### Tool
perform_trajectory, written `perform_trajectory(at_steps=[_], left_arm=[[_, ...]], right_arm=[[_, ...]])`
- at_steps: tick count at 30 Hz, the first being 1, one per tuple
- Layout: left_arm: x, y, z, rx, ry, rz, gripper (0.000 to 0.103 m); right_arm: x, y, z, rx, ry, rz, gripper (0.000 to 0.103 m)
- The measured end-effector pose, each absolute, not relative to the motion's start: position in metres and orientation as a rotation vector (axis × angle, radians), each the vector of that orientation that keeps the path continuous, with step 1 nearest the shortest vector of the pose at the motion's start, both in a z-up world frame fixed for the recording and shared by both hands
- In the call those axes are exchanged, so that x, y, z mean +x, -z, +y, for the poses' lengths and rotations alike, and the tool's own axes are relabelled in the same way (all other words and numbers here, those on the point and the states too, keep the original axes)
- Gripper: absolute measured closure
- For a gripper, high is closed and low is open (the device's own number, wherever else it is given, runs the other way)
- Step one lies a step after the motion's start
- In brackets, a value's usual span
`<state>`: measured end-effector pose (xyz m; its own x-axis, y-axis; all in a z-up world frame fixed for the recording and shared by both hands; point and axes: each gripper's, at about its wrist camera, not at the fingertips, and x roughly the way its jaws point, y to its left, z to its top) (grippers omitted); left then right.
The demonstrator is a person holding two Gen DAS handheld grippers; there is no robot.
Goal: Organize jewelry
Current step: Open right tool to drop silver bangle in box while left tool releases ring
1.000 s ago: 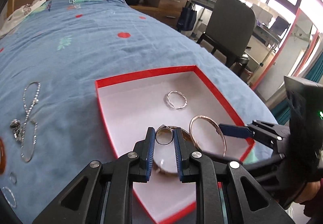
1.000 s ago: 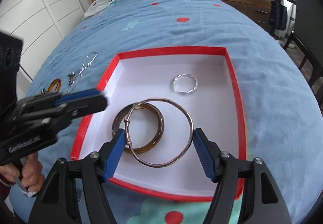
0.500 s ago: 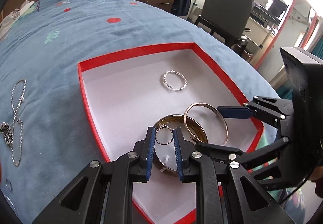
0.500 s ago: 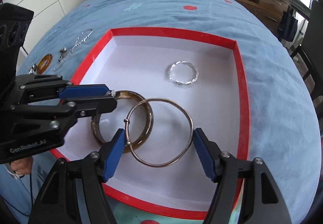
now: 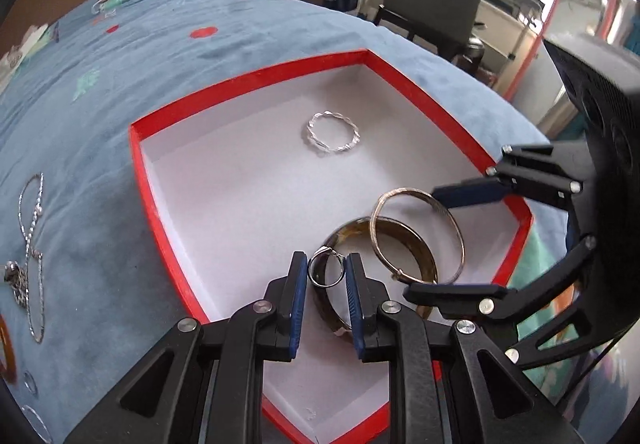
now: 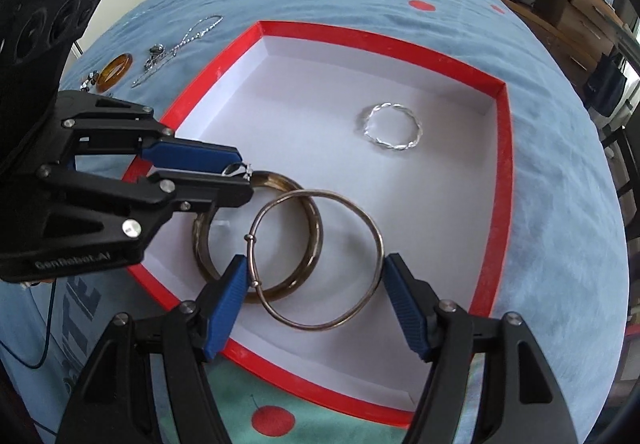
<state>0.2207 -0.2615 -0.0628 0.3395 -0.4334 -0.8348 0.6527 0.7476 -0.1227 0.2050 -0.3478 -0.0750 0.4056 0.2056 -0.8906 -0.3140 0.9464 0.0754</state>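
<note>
The left gripper point(image 5: 327, 272) pinches a small silver ring point(image 5: 326, 270) between its blue pads, low over the shallow red-rimmed white box point(image 5: 248, 77) on the blue bedspread point(image 5: 120, 91). This looks like the drop-off step: next, ease the pads apart so the ring falls clear of the dark amber bangle point(image 6: 256, 236) just below. The ring stands on edge (its hole faces the left camera). The right gripper point(image 6: 316, 294) is spread, straddling the thin rose-gold bangle point(image 6: 316, 260) at the box's 6 o'clock; the pads seem not to press it.

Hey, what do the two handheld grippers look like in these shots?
Both are black plastic linkage frames with silver rivets and ribbed blue finger pads. The left gripper carries white lettering on its side and a boxy black body behind, with a thin cable hanging below. The right gripper looks built alike.
</note>
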Motion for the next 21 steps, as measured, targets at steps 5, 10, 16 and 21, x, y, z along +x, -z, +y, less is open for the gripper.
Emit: perform_trajectory(at_steps=[5,10,16,21], left_arm=[[0.2227,0.0658,-0.2604,0.254,0.698,0.996,0.085],[0.2236,0.0659,-0.2618,0.253,0.688,1.0,0.085],[0.2251,0.0636,-0.2609,0.227,0.689,1.014,0.085],[0.2237,0.0611,-0.2581,0.21,0.685,1.022,0.084]], right_arm=[[0.2046,0.0754,-0.3468,-0.12,-0.328,1.106,0.035],[0.206,0.075,-0.3465,-0.12,-0.327,1.112,0.035],[0.2064,0.0745,-0.3457,-0.116,-0.324,1.115,0.035],[0.2073,0.0743,-0.3473,-0.113,-0.326,1.123,0.035]])
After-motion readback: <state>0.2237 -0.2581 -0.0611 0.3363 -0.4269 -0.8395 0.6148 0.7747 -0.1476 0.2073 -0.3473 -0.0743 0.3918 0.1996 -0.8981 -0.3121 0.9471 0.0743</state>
